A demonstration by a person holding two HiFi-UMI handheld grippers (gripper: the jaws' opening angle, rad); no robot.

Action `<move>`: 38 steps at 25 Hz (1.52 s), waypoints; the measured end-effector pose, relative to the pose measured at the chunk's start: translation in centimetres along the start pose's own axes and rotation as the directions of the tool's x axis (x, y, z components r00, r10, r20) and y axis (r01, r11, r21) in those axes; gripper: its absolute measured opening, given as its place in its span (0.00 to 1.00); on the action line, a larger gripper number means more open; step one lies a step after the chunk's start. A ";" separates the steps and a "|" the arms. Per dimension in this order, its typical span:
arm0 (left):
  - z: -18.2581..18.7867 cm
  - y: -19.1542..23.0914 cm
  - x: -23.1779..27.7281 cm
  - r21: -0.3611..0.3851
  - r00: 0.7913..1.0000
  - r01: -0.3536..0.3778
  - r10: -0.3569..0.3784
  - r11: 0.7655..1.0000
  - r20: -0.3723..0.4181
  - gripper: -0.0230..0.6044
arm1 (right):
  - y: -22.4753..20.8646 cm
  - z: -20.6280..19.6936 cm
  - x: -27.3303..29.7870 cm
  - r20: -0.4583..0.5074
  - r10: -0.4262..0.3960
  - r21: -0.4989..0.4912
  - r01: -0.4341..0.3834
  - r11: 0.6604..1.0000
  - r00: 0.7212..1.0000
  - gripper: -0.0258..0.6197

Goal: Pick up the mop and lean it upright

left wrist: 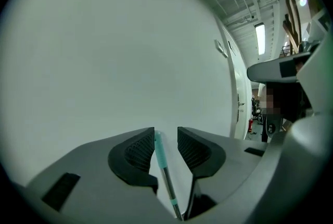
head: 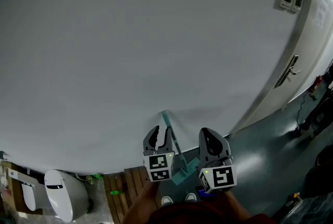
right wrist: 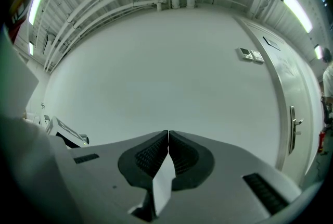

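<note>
The mop stands upright with its teal handle [head: 167, 121] leaning against the white wall [head: 156, 35], its top end touching the wall. Its teal head [head: 183, 174] rests on the floor below. My left gripper [head: 162, 130] is open around the handle high up. In the left gripper view the handle [left wrist: 162, 158] runs between the jaws of the left gripper [left wrist: 166, 130], lying along the left pad with a gap to the right pad. My right gripper [head: 208, 133] hangs just right of the mop, apart from it. In its own view the right gripper [right wrist: 168, 133] is shut with nothing in it.
A white toilet [head: 65, 194] stands at the lower left beside a wooden slatted platform [head: 127, 181]. A door [head: 307, 51] with a lever handle [head: 287, 72] is at the right, wall switches [head: 289, 0] beside it. The person's shoes [head: 177, 199] are below the grippers.
</note>
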State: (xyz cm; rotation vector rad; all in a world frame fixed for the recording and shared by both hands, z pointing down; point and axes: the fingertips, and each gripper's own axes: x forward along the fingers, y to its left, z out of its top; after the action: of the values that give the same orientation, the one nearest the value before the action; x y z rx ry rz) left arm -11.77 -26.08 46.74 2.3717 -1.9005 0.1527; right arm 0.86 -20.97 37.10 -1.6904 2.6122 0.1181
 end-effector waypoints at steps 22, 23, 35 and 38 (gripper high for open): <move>-7.5 1.0 8.4 -0.089 0.986 -0.051 0.037 0.995 -0.161 0.44 | -4.3 -1.3 -1.9 -0.035 -0.103 -0.003 0.103 0.995 0.994 0.07; -7.6 0.9 8.5 -0.091 0.985 -0.051 0.035 0.995 -0.167 0.44 | -4.5 -1.4 -2.0 -0.037 -0.105 -0.003 0.105 0.994 0.994 0.07; -7.8 1.0 9.2 -0.111 0.985 -0.079 0.060 0.991 -0.159 0.44 | -4.8 -1.6 -2.0 -0.050 -0.110 -0.014 0.110 0.994 0.993 0.07; -7.7 1.1 9.4 -0.106 0.986 -0.079 0.062 0.991 -0.153 0.43 | -4.8 -1.8 -1.8 -0.047 -0.111 -0.017 0.110 0.994 0.993 0.07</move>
State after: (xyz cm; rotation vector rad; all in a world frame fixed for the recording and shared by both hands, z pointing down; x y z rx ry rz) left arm -10.94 -34.33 55.72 2.1576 -1.8728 0.2173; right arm 6.01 -21.40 38.74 -1.8610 2.5493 0.0949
